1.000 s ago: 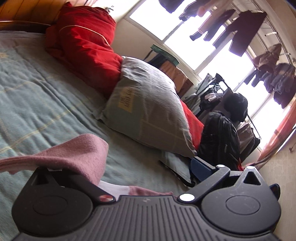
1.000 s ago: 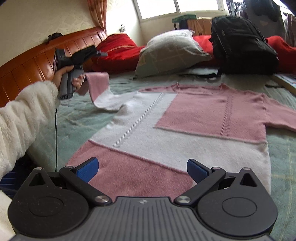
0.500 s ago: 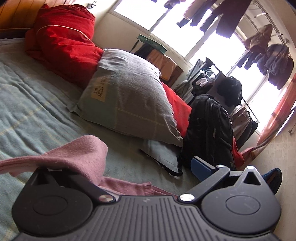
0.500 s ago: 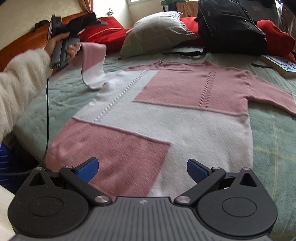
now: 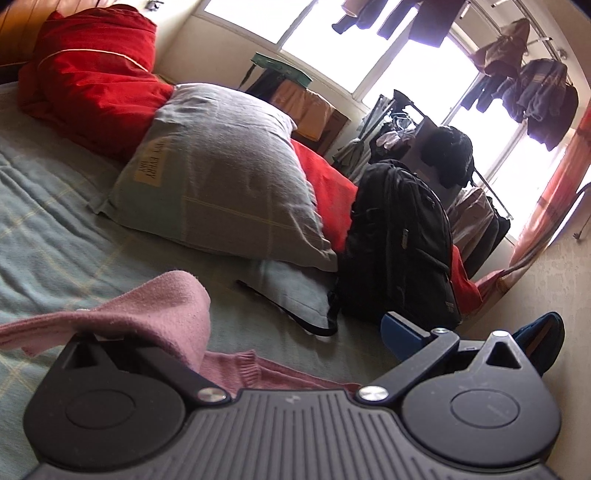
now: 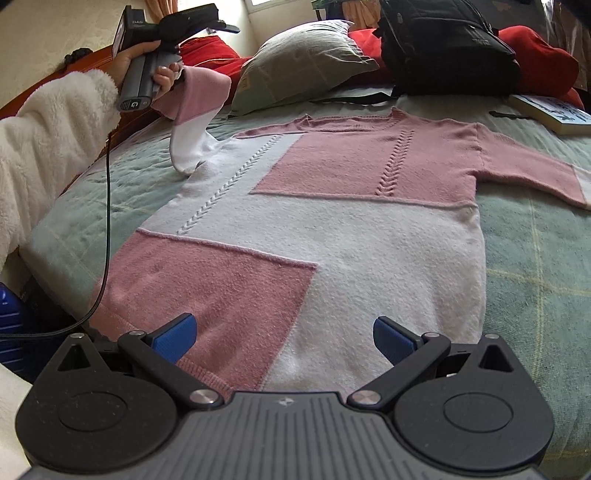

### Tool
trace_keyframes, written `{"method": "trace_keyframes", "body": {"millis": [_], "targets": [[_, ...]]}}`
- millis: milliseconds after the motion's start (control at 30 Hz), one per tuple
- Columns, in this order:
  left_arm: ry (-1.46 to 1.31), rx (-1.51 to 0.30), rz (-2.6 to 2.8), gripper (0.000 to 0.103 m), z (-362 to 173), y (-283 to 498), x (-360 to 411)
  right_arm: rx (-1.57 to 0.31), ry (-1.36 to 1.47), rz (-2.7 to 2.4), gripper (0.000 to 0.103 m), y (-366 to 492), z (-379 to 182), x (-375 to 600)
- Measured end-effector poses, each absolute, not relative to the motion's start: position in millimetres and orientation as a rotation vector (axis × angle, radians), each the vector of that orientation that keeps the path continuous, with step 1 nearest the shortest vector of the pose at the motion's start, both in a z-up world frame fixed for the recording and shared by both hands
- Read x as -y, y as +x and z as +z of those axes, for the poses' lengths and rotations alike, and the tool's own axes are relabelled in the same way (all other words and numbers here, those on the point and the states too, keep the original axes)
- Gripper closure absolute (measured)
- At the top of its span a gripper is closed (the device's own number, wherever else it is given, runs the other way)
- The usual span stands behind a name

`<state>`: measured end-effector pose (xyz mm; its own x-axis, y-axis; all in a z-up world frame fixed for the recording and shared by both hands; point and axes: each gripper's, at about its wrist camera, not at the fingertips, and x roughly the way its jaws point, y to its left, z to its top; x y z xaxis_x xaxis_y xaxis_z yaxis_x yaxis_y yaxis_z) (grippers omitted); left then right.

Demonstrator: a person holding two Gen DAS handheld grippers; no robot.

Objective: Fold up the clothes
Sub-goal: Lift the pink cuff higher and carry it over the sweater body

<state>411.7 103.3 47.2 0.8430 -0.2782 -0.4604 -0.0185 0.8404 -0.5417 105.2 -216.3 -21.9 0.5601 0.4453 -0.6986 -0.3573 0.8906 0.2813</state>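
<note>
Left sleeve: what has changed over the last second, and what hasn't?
The left gripper has lifted the sleeve higher and carried it inward toward the sweater body. The right gripper has come lower and nearer to the hem, jaws open. The sweater body, pillow and backpack stayed put.

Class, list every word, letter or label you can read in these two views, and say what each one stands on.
"EVERY": on the patch sewn to the grey pillow; the words around it are too blurred to read.
"G": on the butt end of the left gripper handle.
"DAS": on the top end of the same handle.
Book cover: blue print, too blurred to read.
Backpack tags: too small to read.
</note>
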Motion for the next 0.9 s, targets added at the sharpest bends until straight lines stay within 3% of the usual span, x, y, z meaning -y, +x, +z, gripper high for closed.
{"method": "trace_keyframes", "body": {"millis": [900], "targets": [[-0.483, -0.630, -0.249, 0.001, 48.4, 443.7, -5.9, -0.844, 0.193, 0.454, 0.000, 105.9, -32.4, 242.9]]}}
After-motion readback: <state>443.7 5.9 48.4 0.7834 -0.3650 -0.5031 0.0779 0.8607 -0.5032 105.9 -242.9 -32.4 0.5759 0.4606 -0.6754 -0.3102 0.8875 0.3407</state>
